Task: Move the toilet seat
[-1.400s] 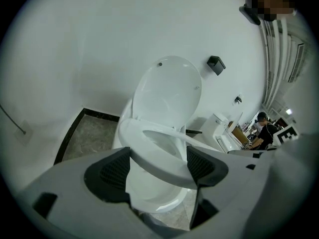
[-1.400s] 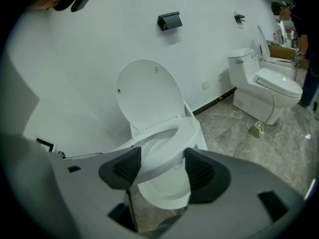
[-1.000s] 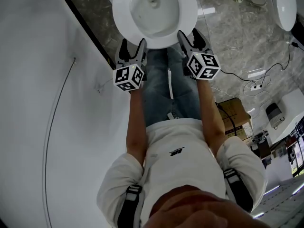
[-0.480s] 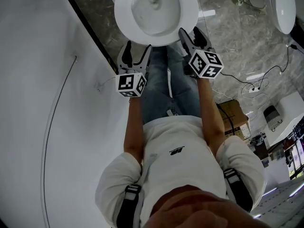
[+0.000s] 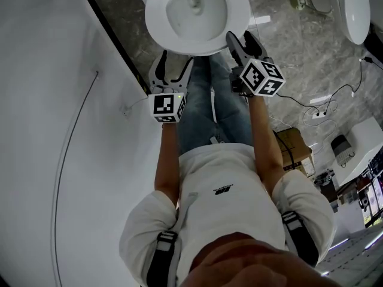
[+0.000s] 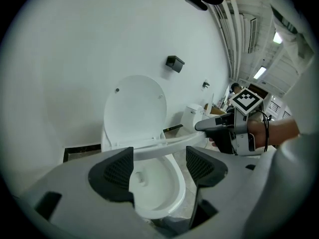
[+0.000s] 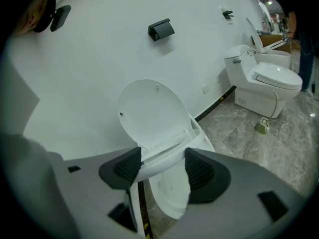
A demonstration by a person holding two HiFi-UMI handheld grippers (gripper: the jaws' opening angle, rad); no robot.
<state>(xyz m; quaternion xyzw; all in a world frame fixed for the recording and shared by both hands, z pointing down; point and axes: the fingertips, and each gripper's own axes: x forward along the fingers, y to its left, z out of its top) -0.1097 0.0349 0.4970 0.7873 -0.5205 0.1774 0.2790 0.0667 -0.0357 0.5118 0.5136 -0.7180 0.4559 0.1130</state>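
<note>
While lid (image 6: pixel 134 108) stands upright, toilet seat (image 6: pixel 164 144) rim is seen between wide-spread jaws of left gripper (image 5: pixel 173 58) and right gripper (image 5: pixel 239 37).

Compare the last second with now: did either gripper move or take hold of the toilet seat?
Only slight shifts. The left gripper drew back a little from the bowl and turned its cube more square to the head camera. The right gripper barely shifted. Neither took hold: both stay open at the front of the toilet seat, which looks unmoved in the head view.
</note>
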